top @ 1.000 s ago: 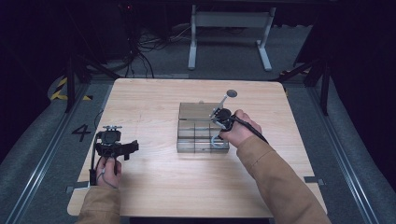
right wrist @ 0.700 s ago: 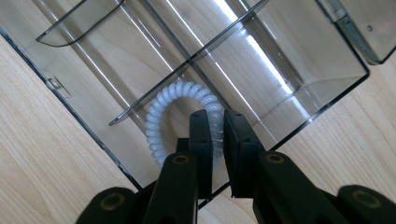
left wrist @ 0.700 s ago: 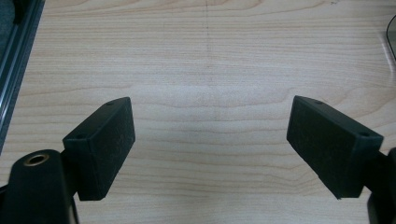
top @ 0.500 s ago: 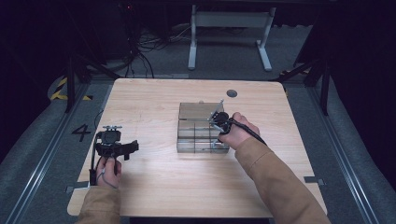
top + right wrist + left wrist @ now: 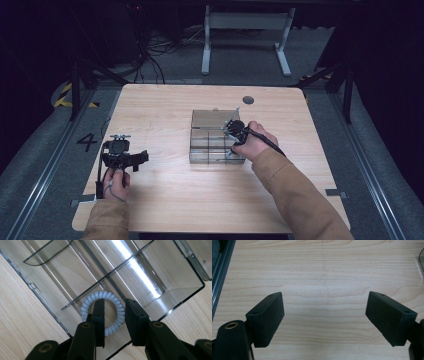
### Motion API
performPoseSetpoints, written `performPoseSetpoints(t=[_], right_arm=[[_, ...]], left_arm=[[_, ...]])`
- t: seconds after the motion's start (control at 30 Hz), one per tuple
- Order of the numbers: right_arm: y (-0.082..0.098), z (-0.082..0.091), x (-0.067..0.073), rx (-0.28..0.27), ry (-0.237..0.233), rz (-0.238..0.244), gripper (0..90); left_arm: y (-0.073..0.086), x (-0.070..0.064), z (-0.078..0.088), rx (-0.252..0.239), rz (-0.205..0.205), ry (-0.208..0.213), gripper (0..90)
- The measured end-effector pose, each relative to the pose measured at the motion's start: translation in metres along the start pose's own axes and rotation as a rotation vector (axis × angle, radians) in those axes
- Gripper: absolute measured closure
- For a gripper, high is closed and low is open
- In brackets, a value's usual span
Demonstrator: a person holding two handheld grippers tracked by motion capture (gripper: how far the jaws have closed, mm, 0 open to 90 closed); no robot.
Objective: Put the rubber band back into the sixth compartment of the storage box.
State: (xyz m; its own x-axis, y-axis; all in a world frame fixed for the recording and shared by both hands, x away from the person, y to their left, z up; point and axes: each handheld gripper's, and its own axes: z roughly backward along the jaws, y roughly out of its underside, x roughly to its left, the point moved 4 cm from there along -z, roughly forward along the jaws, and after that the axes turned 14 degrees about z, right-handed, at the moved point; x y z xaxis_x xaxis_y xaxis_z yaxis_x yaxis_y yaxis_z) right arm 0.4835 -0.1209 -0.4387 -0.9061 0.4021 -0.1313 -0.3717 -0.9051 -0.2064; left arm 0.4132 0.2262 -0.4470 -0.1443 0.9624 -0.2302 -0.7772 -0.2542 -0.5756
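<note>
A clear plastic divider box (image 5: 205, 116) (image 5: 45, 293) stands in the middle of the wooden table. A pale spiral hair tie (image 5: 100, 295) lies in one of its near compartments. My right gripper (image 5: 231, 150) (image 5: 115, 315) points down into that compartment. Its jaws have just been opening. One jaw stands inside the ring and the other just outside it. The ring's right arc sits loose in the gap, not pressed. My left gripper (image 5: 142, 156) (image 5: 324, 312) hovers open over bare wood at the table's left, nothing between its pads (image 5: 268, 317).
The box's lid (image 5: 200, 257) stands open at the far side. A round dark grommet (image 5: 248, 100) is set in the tabletop behind the box. Metal rails run along the table's left and right edges, and a desk frame stands on the floor beyond.
</note>
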Motion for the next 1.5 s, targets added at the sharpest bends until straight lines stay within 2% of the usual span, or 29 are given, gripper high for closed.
performPoseSetpoints(t=[0.1,0.17,0.37,0.4,0.5,0.6,0.93,1.3,1.4,1.5], right_arm=[[0.000,0.001,0.000,-0.014,0.003,0.009,70.6],[-0.001,0.003,0.001,-0.017,-0.002,-0.005,70.1],[0.000,0.008,0.000,-0.044,-0.001,-0.004,69.1],[0.000,0.013,0.000,-0.077,-0.003,-0.014,68.6],[-0.001,0.018,0.000,-0.105,-0.001,-0.021,67.2],[0.000,0.029,-0.001,-0.171,0.008,-0.035,65.6],[0.005,0.042,-0.002,-0.247,0.019,-0.053,62.4],[0.012,0.050,-0.004,-0.293,0.036,-0.064,58.8],[0.018,0.055,-0.006,-0.320,0.049,-0.068,57.3],[0.023,0.057,-0.006,-0.323,0.054,-0.075,57.2]], left_arm=[[0.000,0.000,0.000,-0.001,-0.001,0.001,16.0],[0.000,0.000,0.000,-0.001,0.002,0.002,16.0],[0.000,-0.001,0.000,-0.001,0.002,0.003,16.0],[-0.001,-0.001,-0.001,-0.002,0.000,0.002,16.0],[-0.001,-0.002,-0.001,-0.001,-0.002,0.001,16.0],[-0.001,-0.002,-0.001,-0.002,-0.006,0.003,16.0],[0.000,-0.002,-0.001,-0.003,-0.002,0.000,16.0],[0.000,-0.002,0.000,-0.002,-0.001,0.000,15.9],[-0.001,-0.003,0.000,-0.002,-0.001,0.004,16.0],[-0.001,-0.005,-0.001,-0.001,-0.005,0.006,15.9]])
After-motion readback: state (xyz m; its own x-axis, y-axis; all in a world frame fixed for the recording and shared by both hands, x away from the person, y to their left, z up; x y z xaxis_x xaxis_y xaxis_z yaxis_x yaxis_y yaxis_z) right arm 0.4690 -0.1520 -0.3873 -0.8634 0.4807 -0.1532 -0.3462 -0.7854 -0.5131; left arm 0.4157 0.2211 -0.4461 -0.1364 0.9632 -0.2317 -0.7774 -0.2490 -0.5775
